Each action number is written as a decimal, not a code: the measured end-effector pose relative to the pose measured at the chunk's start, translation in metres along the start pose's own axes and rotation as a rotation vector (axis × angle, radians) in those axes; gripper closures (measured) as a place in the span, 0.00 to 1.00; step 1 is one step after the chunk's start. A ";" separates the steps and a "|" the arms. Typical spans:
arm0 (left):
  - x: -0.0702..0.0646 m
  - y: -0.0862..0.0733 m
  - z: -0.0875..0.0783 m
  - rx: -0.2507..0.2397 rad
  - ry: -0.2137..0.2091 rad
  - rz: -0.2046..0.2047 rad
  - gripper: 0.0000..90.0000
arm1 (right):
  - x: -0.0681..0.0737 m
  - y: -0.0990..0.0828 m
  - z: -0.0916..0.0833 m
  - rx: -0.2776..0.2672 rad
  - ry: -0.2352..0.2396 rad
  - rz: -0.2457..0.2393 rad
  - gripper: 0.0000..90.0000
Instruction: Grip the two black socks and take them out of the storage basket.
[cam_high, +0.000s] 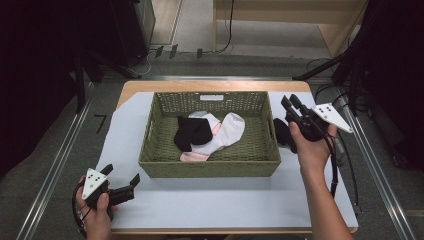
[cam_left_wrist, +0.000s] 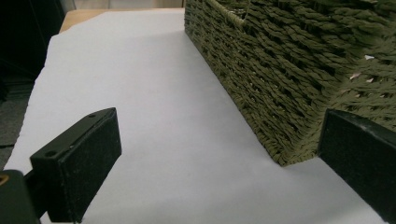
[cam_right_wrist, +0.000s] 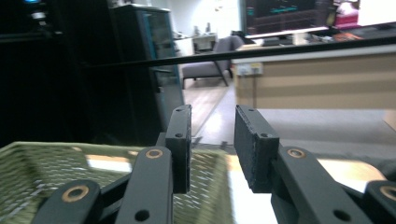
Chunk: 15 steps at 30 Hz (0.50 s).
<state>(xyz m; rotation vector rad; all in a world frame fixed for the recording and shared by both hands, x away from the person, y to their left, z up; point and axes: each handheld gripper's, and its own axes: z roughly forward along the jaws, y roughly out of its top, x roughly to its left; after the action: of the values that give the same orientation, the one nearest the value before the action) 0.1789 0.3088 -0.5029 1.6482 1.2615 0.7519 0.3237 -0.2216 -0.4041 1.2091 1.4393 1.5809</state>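
Left gripper (cam_high: 122, 181): black two-jaw tool, jaws wide apart, held low at the tabletop's near-left corner.
Right gripper (cam_high: 290, 103): black, raised near the right edge, jaws narrowly parted, empty.

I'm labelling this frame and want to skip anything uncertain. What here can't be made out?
- How many socks lie in the basket: high view, the black, white and pink pieces overlap.
- The dark thing on the table right of the basket: high view, partly behind the right gripper and hand.
- The basket's inside: left gripper view, its woven wall blocks it.
- The basket's weave: right gripper view, blurred.
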 end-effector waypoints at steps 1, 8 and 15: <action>0.000 0.000 0.000 -0.001 -0.002 -0.001 0.01 | 0.007 0.003 0.004 0.000 0.016 -0.005 0.76; 0.002 0.000 0.000 0.006 -0.011 -0.014 0.01 | 0.050 0.005 0.032 0.026 0.098 -0.027 0.76; 0.002 0.000 0.001 0.010 -0.013 -0.016 0.01 | 0.093 -0.010 0.061 0.104 0.182 -0.062 0.76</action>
<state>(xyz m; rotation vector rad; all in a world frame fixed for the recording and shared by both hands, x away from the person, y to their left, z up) 0.1806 0.3107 -0.5030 1.6471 1.2697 0.7245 0.3476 -0.1130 -0.3983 1.0900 1.6765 1.6247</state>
